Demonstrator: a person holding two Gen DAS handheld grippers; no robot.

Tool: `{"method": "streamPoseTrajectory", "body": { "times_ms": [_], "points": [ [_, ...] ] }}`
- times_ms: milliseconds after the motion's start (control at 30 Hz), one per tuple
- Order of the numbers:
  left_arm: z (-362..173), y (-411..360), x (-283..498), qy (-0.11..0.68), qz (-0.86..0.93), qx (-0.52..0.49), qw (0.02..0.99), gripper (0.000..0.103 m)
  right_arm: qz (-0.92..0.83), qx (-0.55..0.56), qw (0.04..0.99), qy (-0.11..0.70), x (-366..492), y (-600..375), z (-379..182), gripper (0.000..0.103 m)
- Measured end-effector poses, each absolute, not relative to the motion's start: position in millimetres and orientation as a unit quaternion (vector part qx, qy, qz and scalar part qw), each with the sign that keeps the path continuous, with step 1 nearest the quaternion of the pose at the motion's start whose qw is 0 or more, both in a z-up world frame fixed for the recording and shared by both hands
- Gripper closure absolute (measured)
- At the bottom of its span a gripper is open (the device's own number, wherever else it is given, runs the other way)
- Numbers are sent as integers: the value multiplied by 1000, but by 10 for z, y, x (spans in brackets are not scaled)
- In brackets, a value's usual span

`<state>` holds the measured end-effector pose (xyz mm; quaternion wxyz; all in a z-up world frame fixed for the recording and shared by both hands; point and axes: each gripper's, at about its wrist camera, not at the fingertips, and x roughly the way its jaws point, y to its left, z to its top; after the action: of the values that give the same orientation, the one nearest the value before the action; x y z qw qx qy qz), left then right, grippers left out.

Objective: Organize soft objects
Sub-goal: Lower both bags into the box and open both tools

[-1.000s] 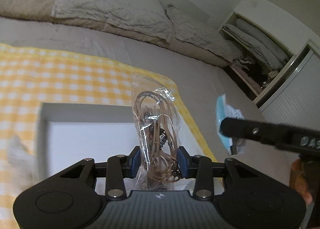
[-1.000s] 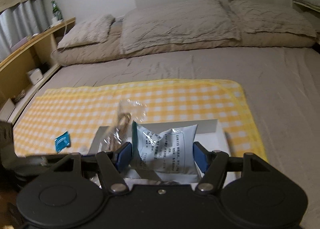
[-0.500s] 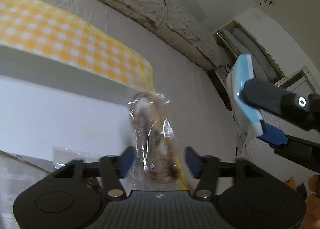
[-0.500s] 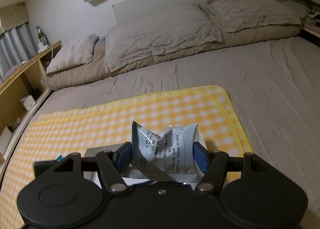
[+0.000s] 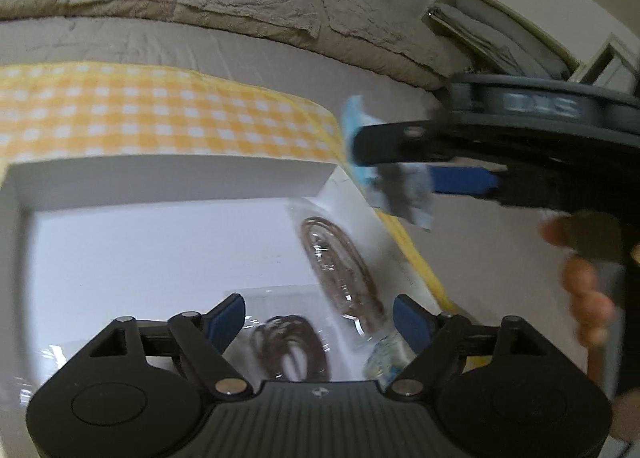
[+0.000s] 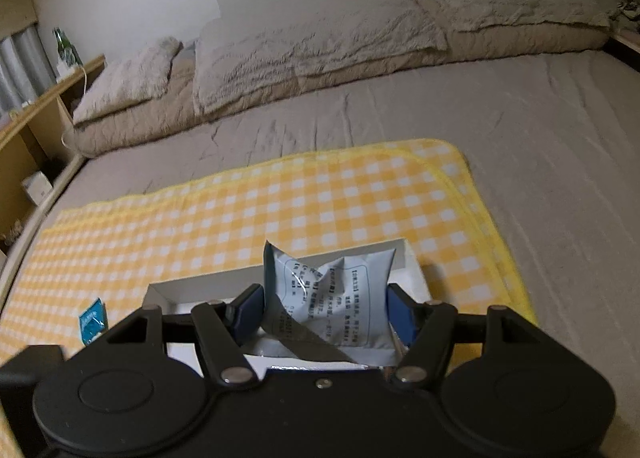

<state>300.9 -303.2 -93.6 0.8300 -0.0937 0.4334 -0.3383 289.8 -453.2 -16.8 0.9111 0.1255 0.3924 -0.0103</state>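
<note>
Box (image 5: 168, 177) blurred — right tool (image 6: 326, 314) covers packet (image 6: 340, 298).

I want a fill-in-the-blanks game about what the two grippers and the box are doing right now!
1. The left gripper is ____ and holds nothing.
2. The right gripper is shut on a pale ____.
3. The bag of cord lies inside the white ____.
4. The blanket is yellow and ____.

Missing words: open; packet; box; white

The left claw (image 5: 319, 318) points forward and down with its two blue fingers (image 5: 226, 316) spread wide and nothing between them, while the right claw (image 6: 325, 312) has its fingers pressed on both sides of a packet.
</note>
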Motion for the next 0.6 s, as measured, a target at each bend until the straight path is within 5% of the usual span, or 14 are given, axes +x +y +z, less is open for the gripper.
{"method": "streamPoseTrajectory", "body": {
  "times_ms": [67,200,600],
  "points": [
    [-903,-2984,3001,432,-336,-81,833,16,1,121,911,394,2979,-4453,-221,35],
    [-863,-2878,2964,434,-326,-65,837,8,5,103,916,389,3095,-4262,-291,9],
    [-705,-2725,2847,428,-318,-39,845,5,-22,71,906,417,2843,-4240,-248,9]
  ]
}}
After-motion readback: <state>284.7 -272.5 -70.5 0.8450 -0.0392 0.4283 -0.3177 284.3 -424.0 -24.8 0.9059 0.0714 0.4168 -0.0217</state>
